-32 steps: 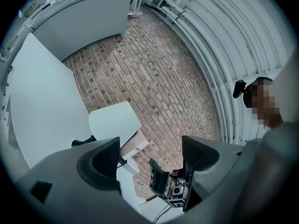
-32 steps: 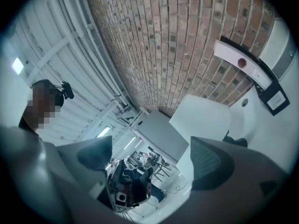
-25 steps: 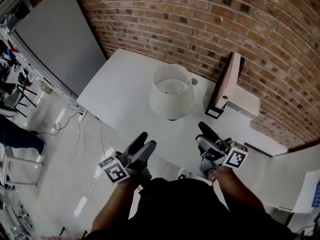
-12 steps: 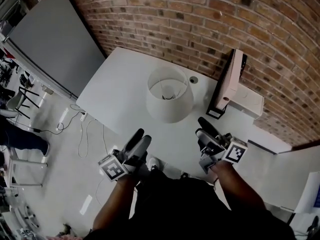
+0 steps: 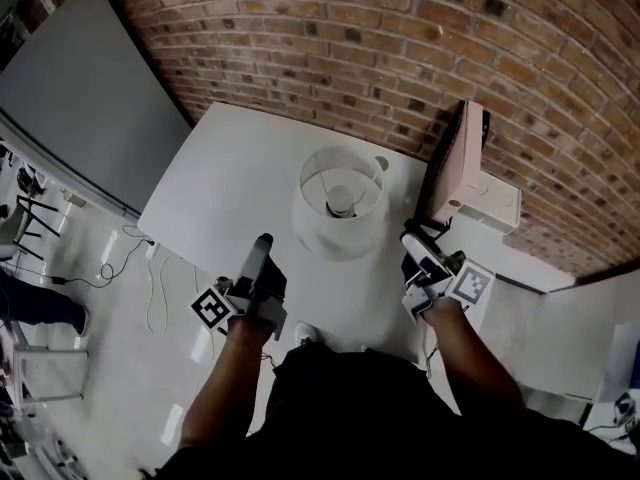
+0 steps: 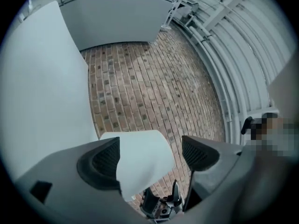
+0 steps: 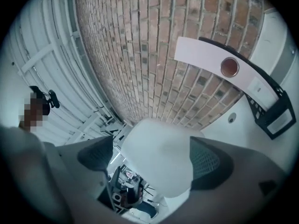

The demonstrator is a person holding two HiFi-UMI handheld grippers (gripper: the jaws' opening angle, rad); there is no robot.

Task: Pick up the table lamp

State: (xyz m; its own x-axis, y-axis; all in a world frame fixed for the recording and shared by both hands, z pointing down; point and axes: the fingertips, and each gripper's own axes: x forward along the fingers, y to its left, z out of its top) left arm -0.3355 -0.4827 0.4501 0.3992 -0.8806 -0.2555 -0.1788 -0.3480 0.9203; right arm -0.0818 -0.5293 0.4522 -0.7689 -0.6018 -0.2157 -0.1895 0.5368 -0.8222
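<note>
At centre frame, on a white table [image 5: 215, 193] set against a brick wall [image 5: 400, 48], a table lamp [image 5: 340, 213] stands upright, its white shade seen from above; the person's left gripper [image 5: 262, 258] is just lower left of the shade, jaws apart and gripping nothing, with the shade showing ahead between them in the left gripper view; the right gripper [image 5: 418, 253] is just lower right of the shade, jaws wide apart and likewise empty, the shade filling the gap ahead; a pale upright box [image 5: 455, 168] stands at right, near the wall.
</note>
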